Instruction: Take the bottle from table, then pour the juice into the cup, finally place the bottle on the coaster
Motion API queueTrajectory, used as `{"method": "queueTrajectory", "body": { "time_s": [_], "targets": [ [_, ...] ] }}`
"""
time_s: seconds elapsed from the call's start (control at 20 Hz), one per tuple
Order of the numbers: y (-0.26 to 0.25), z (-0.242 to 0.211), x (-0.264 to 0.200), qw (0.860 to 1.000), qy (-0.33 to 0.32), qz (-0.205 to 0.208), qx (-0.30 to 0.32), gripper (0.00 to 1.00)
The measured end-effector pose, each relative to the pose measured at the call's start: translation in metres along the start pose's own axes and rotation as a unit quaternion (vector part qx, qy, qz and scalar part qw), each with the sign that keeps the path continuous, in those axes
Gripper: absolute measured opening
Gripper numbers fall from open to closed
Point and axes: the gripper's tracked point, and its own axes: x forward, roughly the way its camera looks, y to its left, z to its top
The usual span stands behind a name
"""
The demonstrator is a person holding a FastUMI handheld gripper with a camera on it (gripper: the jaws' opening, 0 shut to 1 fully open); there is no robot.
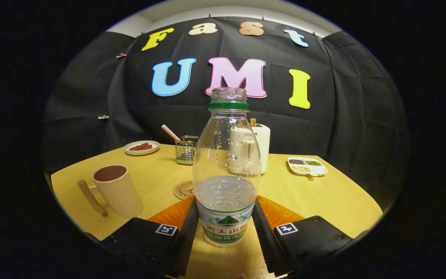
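A clear plastic bottle with a green neck ring and no cap stands upright between my fingers, about a third full of clear liquid. My gripper is shut on it, one finger pressing each side at the label. To the left, beside my left finger, is a beige cup with a handle and a dark brown inside. A round cork coaster lies flat on the table just beyond the left fingertip, partly hidden by the bottle.
On the wooden table, beyond the bottle, are a white canister, a wire mesh holder with a straw, a small plate of reddish-brown food at far left, and a divided white dish at right.
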Motion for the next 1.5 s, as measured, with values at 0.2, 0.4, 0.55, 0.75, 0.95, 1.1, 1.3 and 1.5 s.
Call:
{"method": "queueTrajectory", "body": {
  "time_s": [0.2, 0.4, 0.55, 0.75, 0.95, 1.1, 1.3, 1.5],
  "targets": [
    [-0.009, 0.025, -0.007, 0.997, 0.003, -0.035, -0.069, 0.75],
    [-0.009, 0.057, -0.019, 0.986, 0.000, -0.056, -0.159, 0.72],
    [-0.005, 0.074, -0.028, 0.970, 0.003, -0.066, -0.233, 0.70],
    [0.007, 0.078, -0.035, 0.951, 0.020, -0.055, -0.303, 0.70],
    [0.012, 0.087, -0.044, 0.918, 0.018, -0.072, -0.389, 0.70],
    [0.020, 0.084, -0.041, 0.893, 0.029, -0.072, -0.443, 0.70],
    [0.035, 0.080, -0.038, 0.858, 0.032, -0.068, -0.509, 0.70],
    [0.050, 0.069, -0.032, 0.843, 0.040, -0.058, -0.533, 0.70]
  ]
}}
